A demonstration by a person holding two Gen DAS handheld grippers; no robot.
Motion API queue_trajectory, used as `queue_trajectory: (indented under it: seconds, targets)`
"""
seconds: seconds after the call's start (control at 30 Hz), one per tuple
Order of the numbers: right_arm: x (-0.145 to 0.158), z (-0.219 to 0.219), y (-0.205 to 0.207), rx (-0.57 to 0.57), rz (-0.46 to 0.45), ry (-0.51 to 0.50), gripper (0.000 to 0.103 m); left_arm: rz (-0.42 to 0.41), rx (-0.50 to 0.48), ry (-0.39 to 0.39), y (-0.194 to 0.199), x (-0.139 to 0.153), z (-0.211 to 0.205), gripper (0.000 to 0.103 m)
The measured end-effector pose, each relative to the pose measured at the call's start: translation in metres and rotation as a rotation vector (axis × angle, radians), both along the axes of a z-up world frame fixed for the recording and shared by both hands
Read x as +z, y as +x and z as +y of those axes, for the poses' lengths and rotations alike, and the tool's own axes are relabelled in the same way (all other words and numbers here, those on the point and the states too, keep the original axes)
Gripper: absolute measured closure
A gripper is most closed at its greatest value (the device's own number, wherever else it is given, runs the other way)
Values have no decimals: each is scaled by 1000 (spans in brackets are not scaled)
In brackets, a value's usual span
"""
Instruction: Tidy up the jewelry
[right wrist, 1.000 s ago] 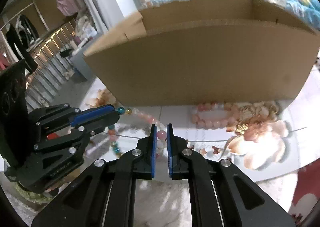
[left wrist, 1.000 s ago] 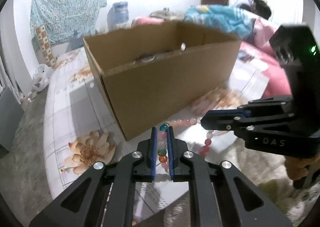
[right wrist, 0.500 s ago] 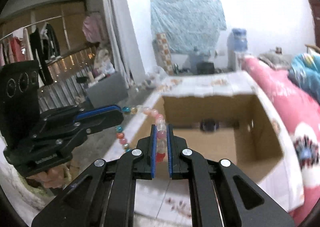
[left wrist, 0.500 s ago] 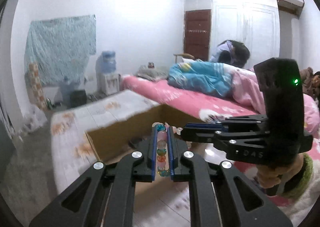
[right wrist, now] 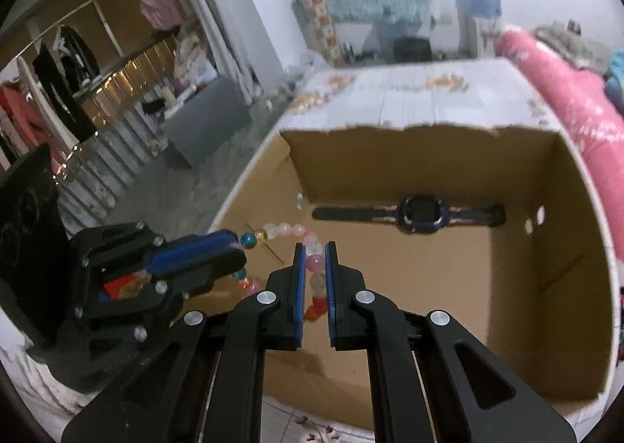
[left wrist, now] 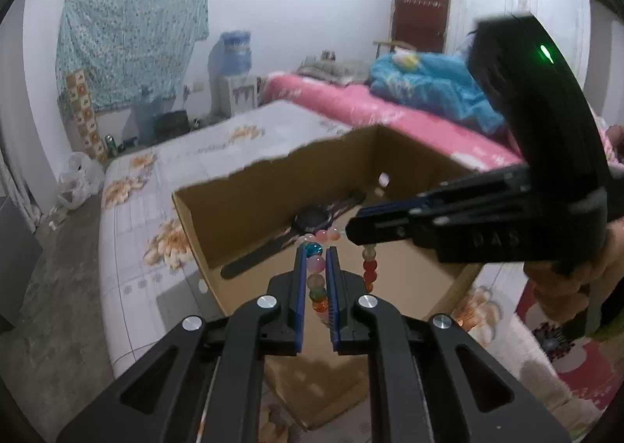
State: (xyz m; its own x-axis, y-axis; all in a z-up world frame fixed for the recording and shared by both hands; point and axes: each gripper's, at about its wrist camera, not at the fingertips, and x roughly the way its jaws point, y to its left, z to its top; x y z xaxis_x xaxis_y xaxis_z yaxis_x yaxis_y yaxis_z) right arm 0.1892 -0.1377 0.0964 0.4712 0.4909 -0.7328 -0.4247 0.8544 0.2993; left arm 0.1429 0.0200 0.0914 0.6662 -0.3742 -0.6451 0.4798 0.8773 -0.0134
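Observation:
A string of pink, clear, teal and orange beads (left wrist: 316, 274) hangs in the air between both grippers, over an open cardboard box (right wrist: 421, 166). My left gripper (left wrist: 316, 253) is shut on one part of the bead string. My right gripper (right wrist: 313, 249) is shut on another part of the bead string (right wrist: 315, 264), and the stretch between them sags a little. In the left wrist view the right gripper (left wrist: 353, 226) comes in from the right, held by a hand (left wrist: 561, 287). A dark wristwatch (right wrist: 419, 213) lies flat on the box floor near its far wall.
The box (left wrist: 273, 189) stands on a floral sheet (left wrist: 128, 216) on a low bed. A pink bed with blue bedding (left wrist: 429, 91) lies behind it. Bare grey floor (right wrist: 218, 177) and a clothes rack (right wrist: 58, 64) are to the left.
Both grippers have lifted the bead string off the sheet in front of the box and carried it up and over the open box. The box's inside and the watch now show.

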Motion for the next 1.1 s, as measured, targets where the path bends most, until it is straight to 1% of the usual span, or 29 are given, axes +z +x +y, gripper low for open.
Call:
queue_trajectory:
  seconds: [0.07, 0.13, 0.17, 0.23, 0.33, 0.43, 0.6, 0.67, 0.73, 0.77, 0.8, 0.87, 0.9, 0.97, 1.0, 1.03, 1.1]
  targets:
    - [-9, 5, 16, 5, 55, -16, 95, 2, 22, 50, 8, -6, -3, 93]
    - [-13, 6, 27, 3, 103, -11, 91, 0, 38, 89, 14, -13, -5, 91]
    - [-13, 6, 30, -3, 113, -11, 91, 5, 47, 96, 17, -15, -4, 87]
    - [-16, 2, 34, -13, 122, 2, 90, 10, 63, 96, 21, -16, -3, 84]
    - [-12, -7, 29, -29, 114, 40, 90, 6, 79, 79, 19, -16, 3, 84]
    - [-7, -19, 23, -51, 94, 66, 90, -16, 94, 70, 14, -10, 8, 84]
    - [12, -43, 3, -87, 34, 106, 90, -71, 95, 41, -6, 11, 14, 84]
    - [27, -54, -13, -97, -18, 118, 87, -97, 77, 14, -20, 20, 16, 84]
    - [41, -69, -34, -114, -80, 138, 79, -112, 59, -9, -34, 27, 17, 84]
    - [46, -75, -44, -122, -104, 147, 78, -117, 47, -22, -42, 30, 17, 84]
    - [50, -80, -51, -128, -122, 156, 77, -122, 38, -34, -51, 31, 18, 82]
    - [55, -96, -73, -147, -162, 187, 73, -126, 35, -48, -63, 31, 20, 76]
    - [55, -102, -82, -154, -171, 199, 67, -124, 28, -65, -70, 29, 21, 75]
    - [49, -111, -105, -176, -187, 205, 62, -104, 22, -104, -82, 23, 23, 68]
    - [45, -113, -112, -183, -190, 203, 57, -95, 13, -117, -87, 20, 23, 67]
    - [38, -115, -123, -193, -188, 201, 53, -86, -1, -124, -96, 14, 22, 64]
    - [19, -119, -141, -232, -167, 185, 48, -73, -24, -107, -107, 3, 15, 57]
